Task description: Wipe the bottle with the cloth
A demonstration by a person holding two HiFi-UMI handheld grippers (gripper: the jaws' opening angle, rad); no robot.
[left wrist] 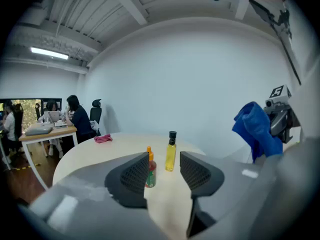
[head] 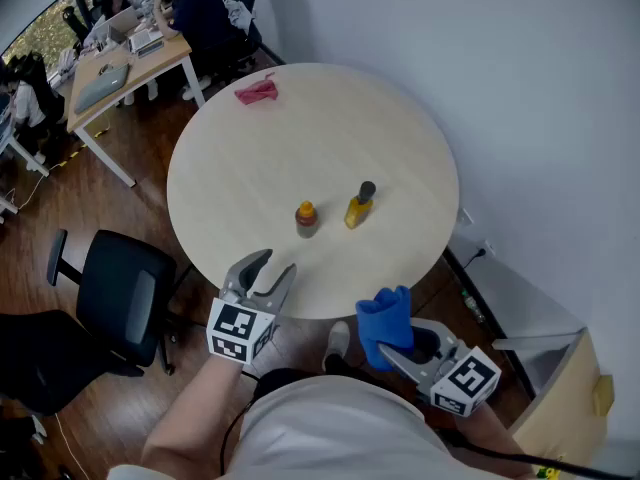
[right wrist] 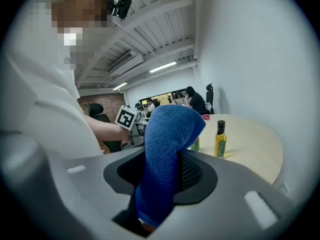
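A yellow oil bottle (head: 359,206) with a black cap stands near the middle of the round table (head: 400,128). Beside it stands a small bottle (head: 306,218) with an orange cap. Both also show in the left gripper view, the yellow oil bottle (left wrist: 171,152) and the small bottle (left wrist: 150,168) ahead of the jaws. My left gripper (head: 267,272) is open and empty over the table's near edge. My right gripper (head: 385,350) is shut on a blue cloth (head: 385,320), held off the table's near edge. The blue cloth (right wrist: 165,159) fills the right gripper view.
A pink cloth (head: 257,91) lies at the table's far side. A black office chair (head: 115,298) stands to the left of the table. People sit at a desk (head: 120,68) in the far left corner. A white wall runs along the right.
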